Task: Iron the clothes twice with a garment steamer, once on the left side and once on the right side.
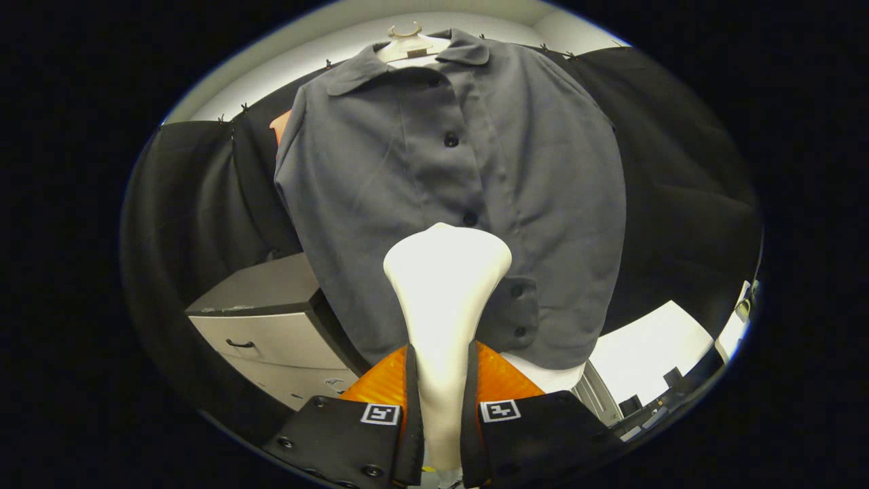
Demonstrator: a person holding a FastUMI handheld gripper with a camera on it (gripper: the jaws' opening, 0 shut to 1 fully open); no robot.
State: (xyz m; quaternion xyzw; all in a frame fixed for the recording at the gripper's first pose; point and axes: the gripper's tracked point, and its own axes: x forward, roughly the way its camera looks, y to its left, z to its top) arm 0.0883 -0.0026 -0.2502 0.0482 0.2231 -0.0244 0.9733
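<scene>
**Now: steamer held up against the lower front of the shirt**

Right now my tongs (441, 380) are clenched on the garment steamer (445, 292), one finger pressing each side of its narrow white neck. From between the fingers the neck rises and flares into a broad, rounded head, and that head sits in front of the lower middle of the grey shirt (475, 170) — whether it actually touches the cloth I cannot tell from here.

The shirt hangs face-on just beyond the steamer, buttoned up, on a pale hanger (407, 44) whose hook and shoulders show at the collar. A line of dark buttons (451, 140) runs down the placket; the steamer head covers part of that line, with one button just above its top edge and two more to its right, near the hem. The fabric shows soft creases on both front panels. The hem hangs free, a little above my fingertips.

Behind the shirt the booth wall is dark cloth. To the left and lower down stands a grey cabinet (271, 333) with a drawer and a dark handle — its top is partly hidden by the shirt's side. To the right, below the hem, lies a white surface (652, 346), well apart from the steamer.
</scene>
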